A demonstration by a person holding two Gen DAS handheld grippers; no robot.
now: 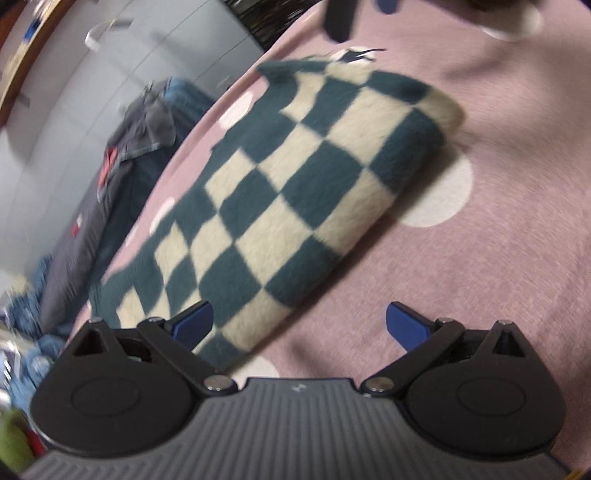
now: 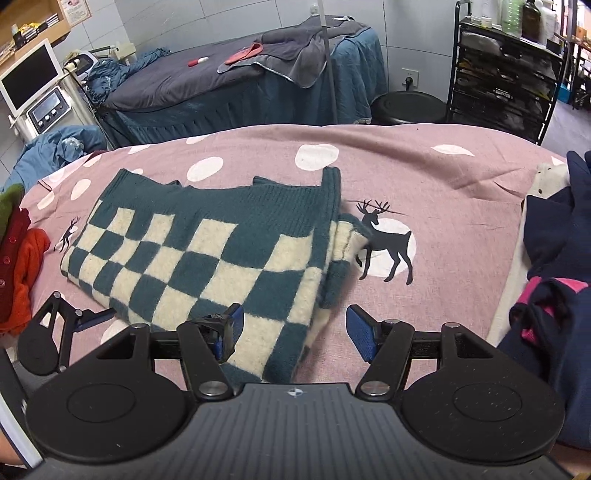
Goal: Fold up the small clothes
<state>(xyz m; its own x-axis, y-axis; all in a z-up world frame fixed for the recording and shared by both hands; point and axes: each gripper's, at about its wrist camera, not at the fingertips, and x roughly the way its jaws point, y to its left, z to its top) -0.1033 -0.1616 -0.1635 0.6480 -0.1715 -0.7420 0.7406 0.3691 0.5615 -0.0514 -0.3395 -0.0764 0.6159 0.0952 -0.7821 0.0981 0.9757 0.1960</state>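
The checkered sweater (image 2: pixel 207 258) lies folded on the pink dotted bedspread (image 2: pixel 461 192), its near edge hidden behind the right gripper (image 2: pixel 293 332), whose jaws are spread and hold nothing. The left gripper (image 1: pixel 299 326) hovers with jaws likewise apart and empty; its view is motion-blurred, so the dark shape (image 1: pixel 338 18) cut off at top is perhaps the other gripper.

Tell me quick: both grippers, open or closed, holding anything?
Left gripper: open, holding nothing, at the near edge of the checkered sweater.
Right gripper: open, holding nothing, the sweater's near corner between its fingers.
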